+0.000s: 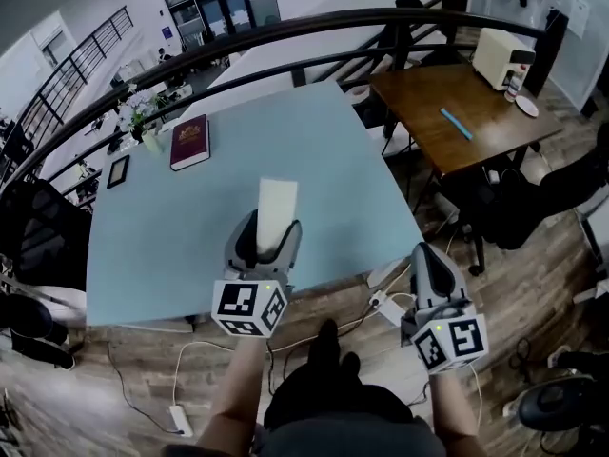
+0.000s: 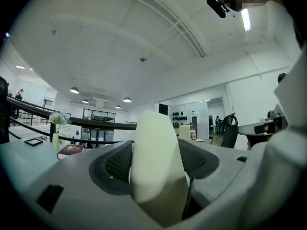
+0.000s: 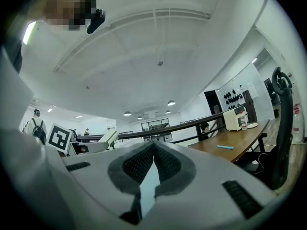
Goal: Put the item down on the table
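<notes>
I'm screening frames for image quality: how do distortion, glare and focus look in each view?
Head view: fisheye bows the railing into an arc. Left gripper view: the cream block held in the left gripper looms soft-edged; a ceiling light flares top right. Right gripper view: dark vignetted corners, wooden table fairly crisp.

A dark red book (image 1: 189,142) lies flat near a vase of flowers (image 1: 143,122) and a small black frame (image 1: 118,170). At right, a wooden desk (image 1: 419,93) carries a blue strip (image 1: 456,123), a beige appliance (image 1: 499,57) and a white plate (image 1: 526,106). A curved black railing (image 1: 285,29) runs behind.
</notes>
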Available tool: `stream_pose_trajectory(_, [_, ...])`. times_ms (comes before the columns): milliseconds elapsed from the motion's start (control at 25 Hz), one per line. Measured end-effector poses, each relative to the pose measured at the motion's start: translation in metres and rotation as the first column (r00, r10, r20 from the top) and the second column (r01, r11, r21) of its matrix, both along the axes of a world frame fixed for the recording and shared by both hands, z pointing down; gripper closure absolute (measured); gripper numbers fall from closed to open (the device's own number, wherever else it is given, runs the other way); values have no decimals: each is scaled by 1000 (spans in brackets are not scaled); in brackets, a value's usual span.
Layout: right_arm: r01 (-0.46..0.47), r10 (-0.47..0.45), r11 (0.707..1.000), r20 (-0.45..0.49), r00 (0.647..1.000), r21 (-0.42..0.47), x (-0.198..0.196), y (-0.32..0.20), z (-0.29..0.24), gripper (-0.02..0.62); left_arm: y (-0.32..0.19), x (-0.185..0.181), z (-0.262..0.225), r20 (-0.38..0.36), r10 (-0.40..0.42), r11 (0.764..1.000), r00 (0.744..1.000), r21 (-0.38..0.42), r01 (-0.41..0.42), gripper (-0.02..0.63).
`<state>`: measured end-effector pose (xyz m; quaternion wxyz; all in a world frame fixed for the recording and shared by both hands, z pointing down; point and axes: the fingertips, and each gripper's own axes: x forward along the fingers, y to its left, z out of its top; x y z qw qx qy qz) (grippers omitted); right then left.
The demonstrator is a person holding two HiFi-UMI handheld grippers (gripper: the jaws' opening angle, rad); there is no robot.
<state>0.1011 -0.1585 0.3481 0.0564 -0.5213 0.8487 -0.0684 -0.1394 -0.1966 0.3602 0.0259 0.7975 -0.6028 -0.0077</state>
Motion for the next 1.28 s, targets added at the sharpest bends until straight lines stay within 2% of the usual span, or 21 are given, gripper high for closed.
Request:
stream_pose_trajectory(360, [-27,27,999,-5,1000,-19,-23,-56,6,597,-83,-15,38,17,27,997,999,-73,-26,299])
stream_pose_trajectory(640, [-75,74,997,-22,997,-35,-28,-81,8,597,-139,-12,84,41,68,984,997,-166,-60,299])
stream_pose_trajectory(1000, [-148,146,988,-30,989,-49,-11,-98,12,597,-185,11,152,85,128,944,988,-317,-95,299])
stream_pose_trajectory(1280, [-170,169,983,-29,985,-61,-3,-108,18,597,-200,28,206,131,177,894,975,-437,-103,299])
